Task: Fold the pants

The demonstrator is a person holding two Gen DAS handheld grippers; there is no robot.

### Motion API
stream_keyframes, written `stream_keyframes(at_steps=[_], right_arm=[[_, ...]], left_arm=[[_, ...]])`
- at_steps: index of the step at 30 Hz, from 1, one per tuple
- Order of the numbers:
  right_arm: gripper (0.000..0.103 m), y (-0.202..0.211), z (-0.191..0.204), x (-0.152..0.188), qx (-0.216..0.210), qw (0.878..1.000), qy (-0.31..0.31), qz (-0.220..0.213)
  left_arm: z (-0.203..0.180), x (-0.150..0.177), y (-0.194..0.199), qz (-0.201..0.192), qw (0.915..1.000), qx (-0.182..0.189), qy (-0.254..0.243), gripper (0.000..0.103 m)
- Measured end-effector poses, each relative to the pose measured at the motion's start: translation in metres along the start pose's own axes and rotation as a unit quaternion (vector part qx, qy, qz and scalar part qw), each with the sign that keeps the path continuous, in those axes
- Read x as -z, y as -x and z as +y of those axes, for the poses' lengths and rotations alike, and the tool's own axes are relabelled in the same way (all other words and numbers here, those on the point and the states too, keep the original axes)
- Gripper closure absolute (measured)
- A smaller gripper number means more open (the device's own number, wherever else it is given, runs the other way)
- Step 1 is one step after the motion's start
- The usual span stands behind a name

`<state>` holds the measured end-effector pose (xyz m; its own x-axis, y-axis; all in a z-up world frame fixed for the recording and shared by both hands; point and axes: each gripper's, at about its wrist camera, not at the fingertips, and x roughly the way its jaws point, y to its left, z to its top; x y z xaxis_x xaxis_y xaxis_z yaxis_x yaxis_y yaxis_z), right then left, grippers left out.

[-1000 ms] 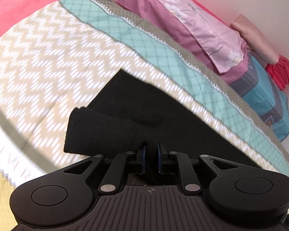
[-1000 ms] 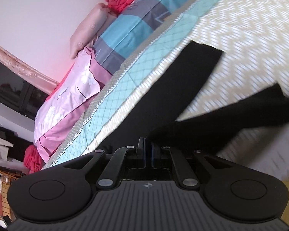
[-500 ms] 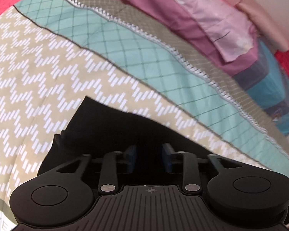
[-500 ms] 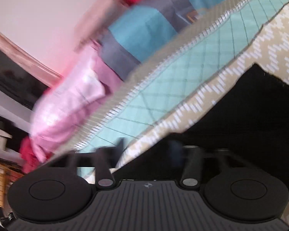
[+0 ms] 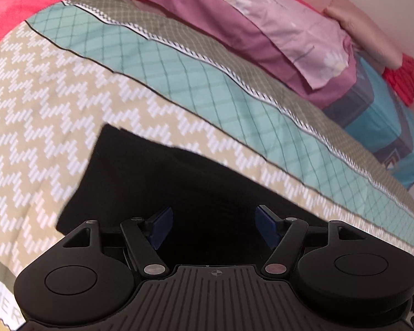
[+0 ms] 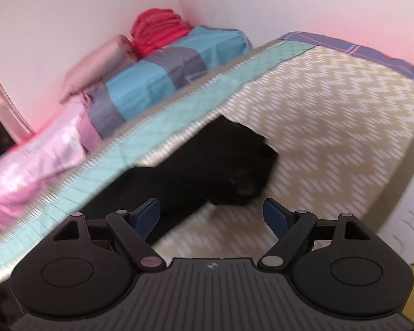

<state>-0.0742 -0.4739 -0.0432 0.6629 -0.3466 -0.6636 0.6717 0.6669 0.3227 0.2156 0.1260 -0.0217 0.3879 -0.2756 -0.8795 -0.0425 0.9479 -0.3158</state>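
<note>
Both grippers have let go since a second ago: the left gripper (image 5: 214, 224) and right gripper (image 6: 211, 215) now hover with jaws spread wide, gripping nothing. Black pants (image 5: 157, 182) lie flat on the zigzag bedspread (image 5: 41, 104), stretching toward 12 o'clock from the left gripper and toward 1 o'clock from the right (image 6: 220, 162). One fold looks laid down; judging by the long strip, further folding remains.
</note>
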Motion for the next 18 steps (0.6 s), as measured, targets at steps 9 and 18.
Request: stream_keyframes(at_steps=[9, 18], right_arm=[[0.027, -0.015, 0.03, -0.008, -0.056, 0.987, 0.146, -0.026], [0.019, -0.05, -0.022, -0.072, 0.01, 0.997, 0.038, -0.065]], left_arm=[[-0.052, 0.038, -0.003, 0.023, 0.9961, -0.03, -0.08, 0.0], [-0.082, 0.061, -0.007, 0.044, 0.9912, -0.042, -0.118, 0.0]])
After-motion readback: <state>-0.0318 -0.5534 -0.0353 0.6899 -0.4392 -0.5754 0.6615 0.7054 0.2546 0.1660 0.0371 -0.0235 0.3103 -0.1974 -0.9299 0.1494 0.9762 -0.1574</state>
